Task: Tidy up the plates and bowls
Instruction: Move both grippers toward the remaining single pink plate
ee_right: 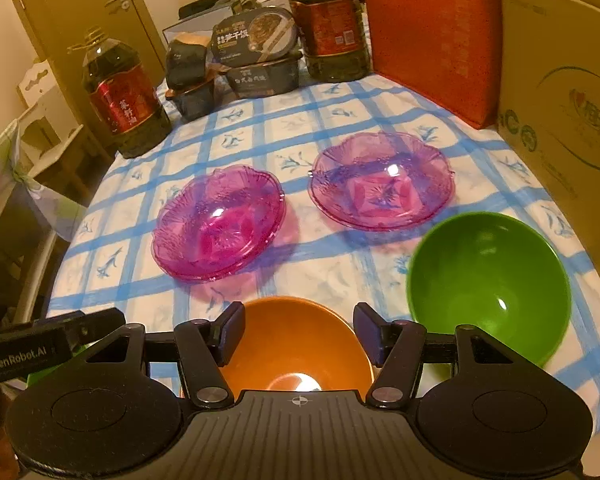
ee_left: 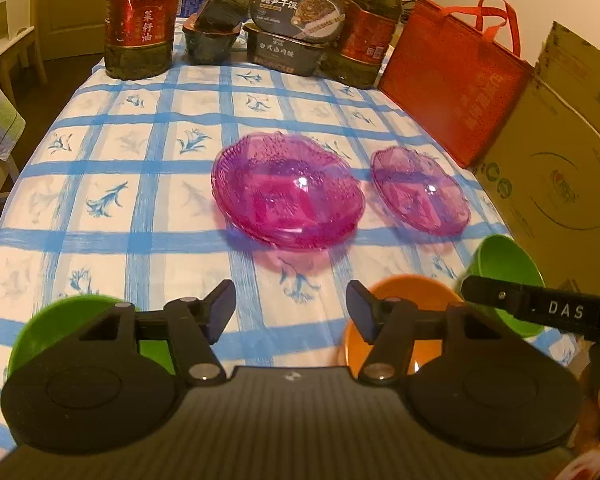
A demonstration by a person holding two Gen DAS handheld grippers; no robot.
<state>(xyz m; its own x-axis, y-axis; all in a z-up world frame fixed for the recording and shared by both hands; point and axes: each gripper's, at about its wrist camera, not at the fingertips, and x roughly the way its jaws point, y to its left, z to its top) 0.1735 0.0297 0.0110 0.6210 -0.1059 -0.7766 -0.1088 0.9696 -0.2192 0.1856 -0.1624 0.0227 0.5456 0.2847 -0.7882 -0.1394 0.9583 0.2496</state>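
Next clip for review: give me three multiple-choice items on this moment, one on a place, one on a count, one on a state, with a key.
1. In the right wrist view, where is the orange bowl?
A. Against the red bag
B. Nearest the camera, seen between the right gripper's jaws
C. Inside a purple dish

2. How many green bowls show in the left wrist view?
A. Two
B. One
C. Four

3. What is the state of the left gripper?
A. Shut on a dish
B. Shut on a bowl
C. Open, nothing between the jaws

Key: 1 B, the orange bowl lies just beyond the jaws. 2 A, one green bowl at lower left, another green bowl at right. 3 C, only tablecloth shows in the gap.
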